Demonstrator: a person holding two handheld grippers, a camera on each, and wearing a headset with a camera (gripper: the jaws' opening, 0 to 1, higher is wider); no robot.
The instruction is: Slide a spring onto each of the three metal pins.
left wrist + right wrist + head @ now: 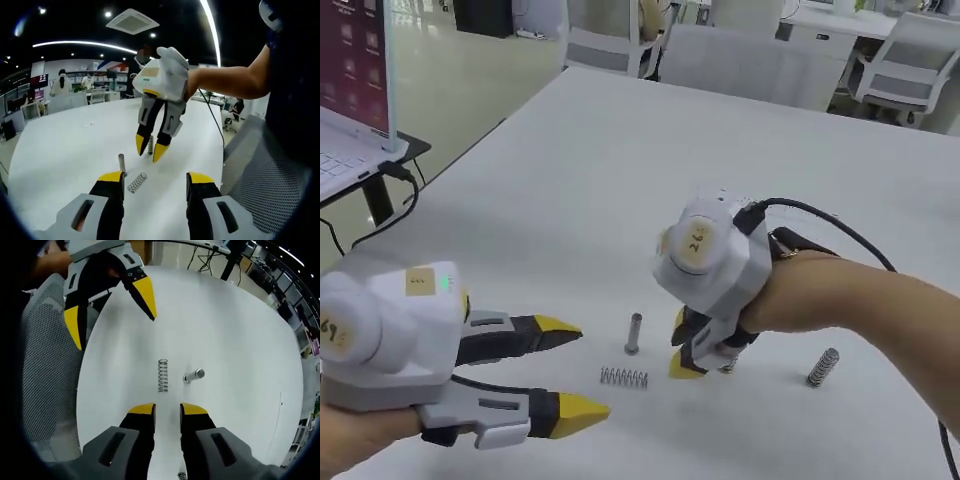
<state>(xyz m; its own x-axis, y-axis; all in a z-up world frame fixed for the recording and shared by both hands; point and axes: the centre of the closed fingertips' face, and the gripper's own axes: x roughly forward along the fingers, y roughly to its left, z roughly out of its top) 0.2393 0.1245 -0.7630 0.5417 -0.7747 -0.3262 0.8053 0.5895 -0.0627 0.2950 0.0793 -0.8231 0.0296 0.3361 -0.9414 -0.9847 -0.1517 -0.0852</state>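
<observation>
Left gripper (582, 368) sits lowest and nearest in the head view, at the left edge of the work area; its yellow-tipped jaws stand wide apart and hold nothing. Just right of those tips, a loose spring (624, 377) lies flat on the table (570, 180); in the left gripper view it lies ahead of the gap between the jaws, not within it. A bare pin (633, 333) stands upright just beyond the loose spring, apart from it.

Right gripper (682, 352) points downward at the table, right of the bare pin; its jaws are set to a narrow gap. In the left gripper view an upright spring (150, 144) stands in line with that gap; whether the jaws touch it cannot be told. Farther right, a tilted spring (823, 367) stands on the table, well clear of both grippers.

The table surface is plain white; a laptop (345, 100) rests on a stand off its left side; office chairs (910, 60) stand beyond the far edge; ceiling lights show in the left gripper view.
</observation>
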